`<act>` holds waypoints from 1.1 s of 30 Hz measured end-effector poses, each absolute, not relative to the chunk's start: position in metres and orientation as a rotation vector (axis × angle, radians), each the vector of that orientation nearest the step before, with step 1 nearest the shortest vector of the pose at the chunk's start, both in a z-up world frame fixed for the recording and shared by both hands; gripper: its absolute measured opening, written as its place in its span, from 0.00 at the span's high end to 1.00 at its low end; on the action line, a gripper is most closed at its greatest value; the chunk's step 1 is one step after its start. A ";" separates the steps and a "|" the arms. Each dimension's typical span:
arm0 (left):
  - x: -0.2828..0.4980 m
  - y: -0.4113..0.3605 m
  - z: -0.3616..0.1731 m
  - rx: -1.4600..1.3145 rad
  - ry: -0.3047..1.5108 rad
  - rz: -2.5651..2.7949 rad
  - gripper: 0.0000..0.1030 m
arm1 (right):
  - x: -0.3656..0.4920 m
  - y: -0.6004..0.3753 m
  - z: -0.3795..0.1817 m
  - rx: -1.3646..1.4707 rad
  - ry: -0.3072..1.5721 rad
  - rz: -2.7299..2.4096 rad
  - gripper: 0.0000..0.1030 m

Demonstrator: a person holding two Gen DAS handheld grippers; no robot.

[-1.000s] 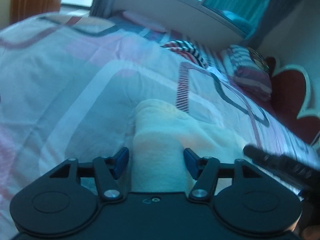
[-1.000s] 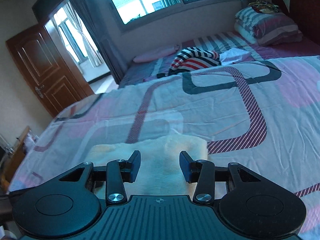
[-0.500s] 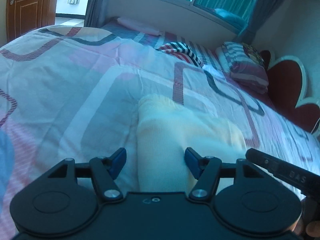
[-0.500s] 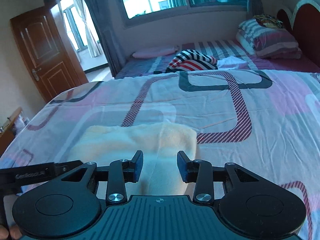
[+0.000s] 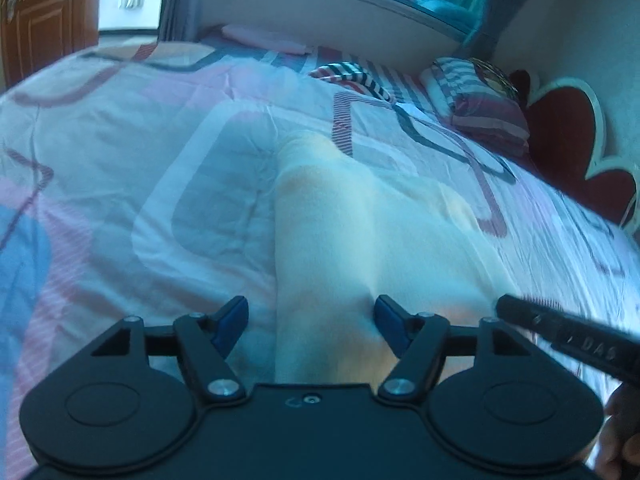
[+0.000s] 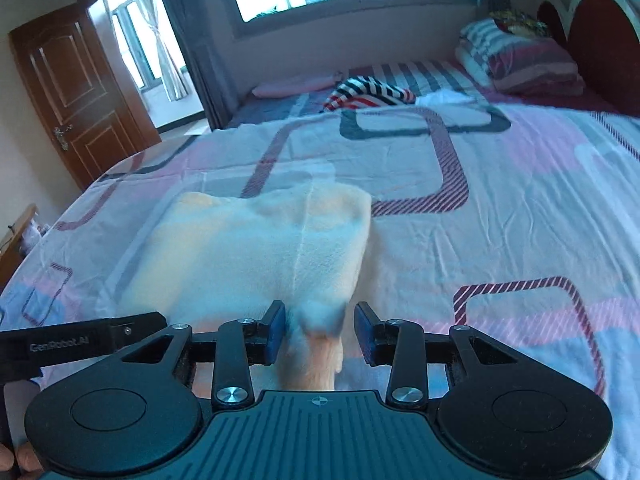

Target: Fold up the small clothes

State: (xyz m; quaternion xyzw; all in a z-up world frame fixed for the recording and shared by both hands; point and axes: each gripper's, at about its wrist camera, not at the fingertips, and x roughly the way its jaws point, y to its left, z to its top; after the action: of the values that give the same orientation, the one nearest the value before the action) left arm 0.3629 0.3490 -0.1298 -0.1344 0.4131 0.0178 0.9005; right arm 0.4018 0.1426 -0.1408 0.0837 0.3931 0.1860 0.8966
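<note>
A cream fleece cloth [image 5: 328, 232] lies lengthwise on the patterned quilt [image 5: 160, 140]. My left gripper [image 5: 313, 318] straddles its near end. Its jaws are opening: the left pad stands clear of the cloth's edge and the right pad is at its side. In the right wrist view the same cloth [image 6: 256, 248] rises towards my right gripper [image 6: 320, 332], which is shut on a bunched corner with a tail hanging below. The right gripper's black bar [image 5: 560, 336] shows beside the left one.
A striped garment [image 6: 372, 92] and a white piece [image 6: 444, 98] lie at the far end of the bed. Folded bedding and pillows [image 6: 520, 60] are stacked by the red headboard [image 6: 600, 28]. A wooden door [image 6: 68, 92] is at the left, and the bed's edge drops there.
Both grippers have travelled across the bed with the cloth between them. The cloth between the right pads has narrowed to a bunch. The left jaws stand slightly wider.
</note>
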 end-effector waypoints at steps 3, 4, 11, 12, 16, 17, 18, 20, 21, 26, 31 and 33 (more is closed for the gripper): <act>0.346 0.345 -0.134 -0.259 0.875 0.019 0.35 | 0.380 0.138 -0.141 0.164 0.819 0.389 0.63; 0.342 0.345 -0.138 -0.260 0.889 0.013 0.34 | 0.372 0.136 -0.143 0.159 0.824 0.386 0.63; 0.322 0.340 -0.148 -0.228 0.884 -0.001 0.32 | 0.345 0.124 -0.173 0.217 0.927 0.360 0.69; 0.319 0.339 -0.148 -0.218 0.882 -0.006 0.32 | 0.343 0.123 -0.173 0.226 0.932 0.361 0.74; 0.310 0.337 -0.149 -0.195 0.878 -0.015 0.31 | 0.330 0.124 -0.173 0.194 0.927 0.366 0.77; 0.310 0.336 -0.148 -0.189 0.877 -0.013 0.31 | 0.330 0.124 -0.174 0.195 0.922 0.363 0.77; 0.311 0.335 -0.148 -0.189 0.881 -0.009 0.31 | 0.330 0.124 -0.173 0.206 0.927 0.356 0.77; 0.313 0.334 -0.146 -0.192 0.892 -0.004 0.30 | 0.331 0.126 -0.170 0.203 0.940 0.350 0.77; 0.313 0.333 -0.146 -0.189 0.898 -0.003 0.28 | 0.330 0.126 -0.169 0.196 0.937 0.345 0.77; 0.315 0.330 -0.145 -0.170 0.910 -0.001 0.19 | 0.322 0.132 -0.173 0.151 0.919 0.339 0.77; 0.316 0.326 -0.148 -0.157 0.934 0.023 0.01 | 0.325 0.137 -0.172 0.112 0.924 0.336 0.76; 0.316 0.327 -0.148 -0.164 0.933 0.025 0.01 | 0.325 0.137 -0.173 0.119 0.923 0.334 0.76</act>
State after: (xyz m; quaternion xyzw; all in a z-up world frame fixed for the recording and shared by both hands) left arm 0.3160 0.3266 -0.1484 -0.0791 0.4493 0.0121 0.8898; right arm 0.3245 0.1365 -0.1727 0.0571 0.4431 0.1602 0.8802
